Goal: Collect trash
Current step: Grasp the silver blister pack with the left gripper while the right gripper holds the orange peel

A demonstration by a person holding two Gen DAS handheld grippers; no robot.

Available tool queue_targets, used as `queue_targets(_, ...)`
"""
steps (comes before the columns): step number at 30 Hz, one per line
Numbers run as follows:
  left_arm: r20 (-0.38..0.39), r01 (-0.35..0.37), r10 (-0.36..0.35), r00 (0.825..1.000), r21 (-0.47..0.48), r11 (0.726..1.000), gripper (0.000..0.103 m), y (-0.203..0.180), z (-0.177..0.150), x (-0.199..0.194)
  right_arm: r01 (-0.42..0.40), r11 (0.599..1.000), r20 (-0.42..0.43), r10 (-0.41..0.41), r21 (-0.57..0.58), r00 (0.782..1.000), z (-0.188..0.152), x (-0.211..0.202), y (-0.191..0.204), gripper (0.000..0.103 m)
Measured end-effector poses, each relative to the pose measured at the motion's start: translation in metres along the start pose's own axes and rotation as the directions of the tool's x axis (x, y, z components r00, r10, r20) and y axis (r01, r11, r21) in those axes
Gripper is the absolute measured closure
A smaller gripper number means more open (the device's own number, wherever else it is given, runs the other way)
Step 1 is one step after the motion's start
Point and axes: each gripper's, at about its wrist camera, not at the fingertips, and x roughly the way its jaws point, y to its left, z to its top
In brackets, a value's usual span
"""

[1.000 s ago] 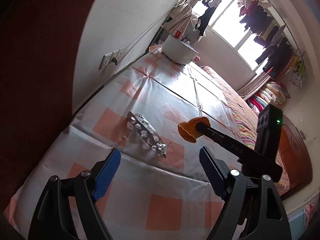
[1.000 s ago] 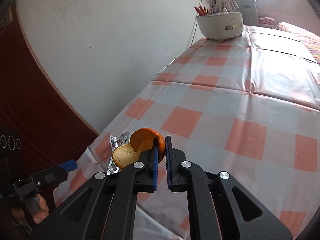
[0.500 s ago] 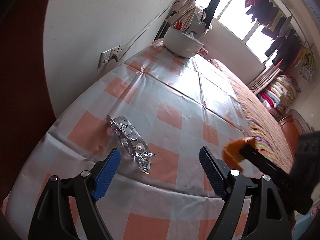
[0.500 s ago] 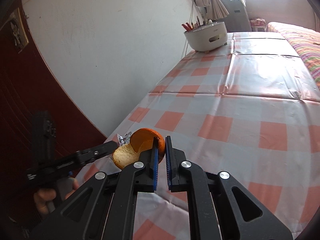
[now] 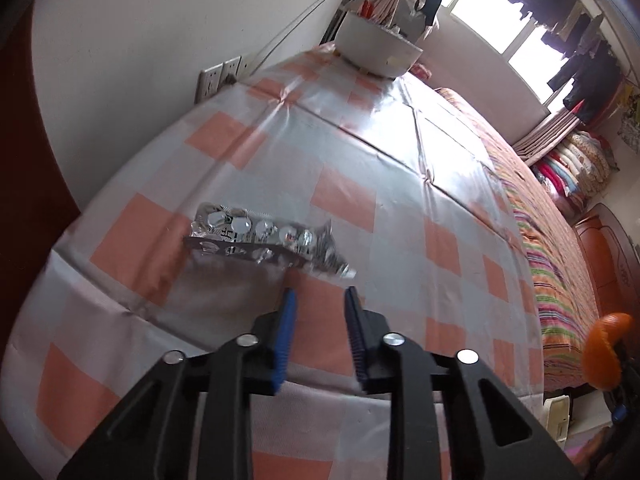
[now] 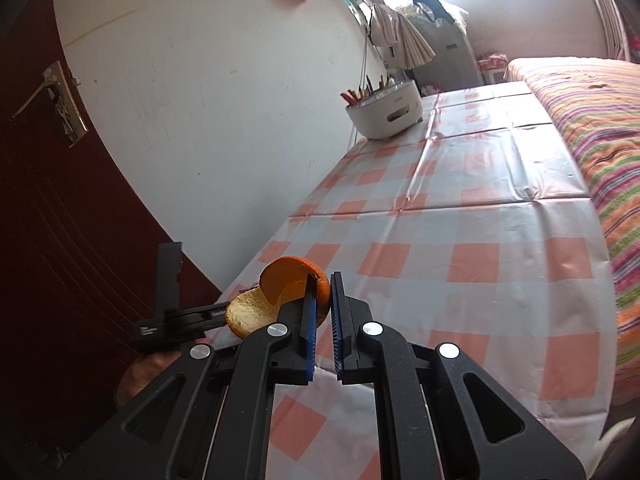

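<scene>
A crumpled silver blister pack (image 5: pixel 260 238) lies on the checked tablecloth (image 5: pixel 400 216) near the table's front left corner. My left gripper (image 5: pixel 319 291) points down at it, jaws closing to a narrow gap. The pack's right end sits just beyond the fingertips, and only cloth shows between the pads. My right gripper (image 6: pixel 322 285) is shut on an orange peel (image 6: pixel 286 280), held in the air above the table's near end. That peel (image 5: pixel 604 350) also shows at the lower right edge of the left wrist view. The left gripper (image 6: pixel 172 318) and the hand (image 6: pixel 140 372) holding it appear left of the peel.
A white tub (image 6: pixel 386 114) with red sticks stands at the table's far end by the wall. Wall sockets (image 5: pixel 218 76) sit just above the table's edge. A bed with a striped cover (image 6: pixel 592 120) runs along the right side. A dark red door (image 6: pixel 48 200) is on the left.
My left gripper's jaws went from wide apart to a narrow gap as it came closer to the blister pack. My right gripper carried the peel up and away to the right.
</scene>
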Motion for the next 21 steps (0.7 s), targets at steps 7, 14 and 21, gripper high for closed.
queue_targets(7, 0.053, 0.011, -0.011, 0.999, 0.004, 1.000, 0.103, -0.005, -0.003, -0.004, 0.009, 1.000, 0.066, -0.010, 0.028, 0.998, -0.005, -0.043, -0.010, 0.097)
queue_targets(14, 0.078, 0.049, -0.045, 0.996, -0.058, 0.997, 0.100, 0.004, -0.007, -0.016, 0.001, 0.998, 0.097, -0.007, 0.058, 0.995, -0.005, -0.052, -0.019, 0.097)
queue_targets(21, 0.165, 0.079, -0.056, 0.985, -0.136, 0.987, 0.022, -0.002, -0.001, -0.034, -0.026, 0.999, 0.079, 0.023, 0.035, 0.997, -0.005, -0.035, -0.006, 0.097)
